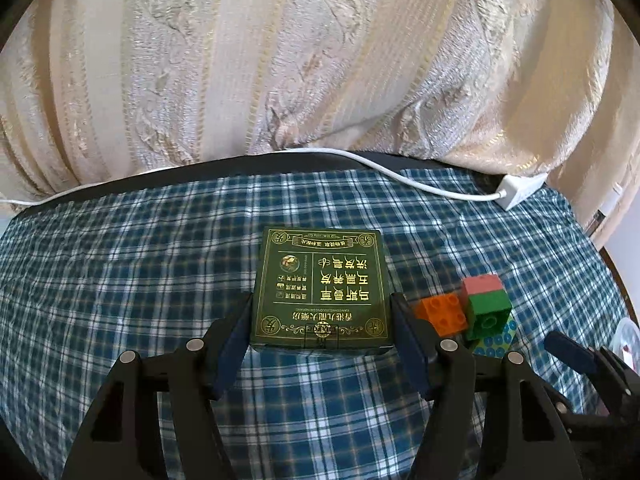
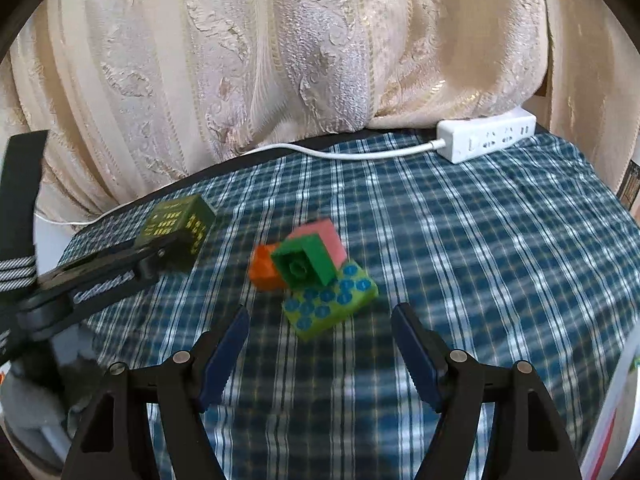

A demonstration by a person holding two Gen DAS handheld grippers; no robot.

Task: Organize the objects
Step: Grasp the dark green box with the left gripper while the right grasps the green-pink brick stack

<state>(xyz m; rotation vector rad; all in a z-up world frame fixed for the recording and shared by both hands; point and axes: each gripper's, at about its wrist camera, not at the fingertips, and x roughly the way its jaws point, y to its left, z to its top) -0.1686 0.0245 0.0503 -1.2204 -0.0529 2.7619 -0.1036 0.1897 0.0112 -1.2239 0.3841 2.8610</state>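
Observation:
A dark green box with gold lettering sits between the blue pads of my left gripper, which is shut on its two sides. From the right wrist view the box hangs tilted just above the plaid cloth in that gripper. To its right lies a cluster of toy bricks: an orange brick, a green brick with a pink brick behind it, and a lime plate with blue dots. My right gripper stands open just short of the lime plate, with nothing between its fingers.
A blue and white plaid cloth covers the table. A white power strip and its cable lie along the far edge under a cream curtain. Something white with red print stands at the right edge.

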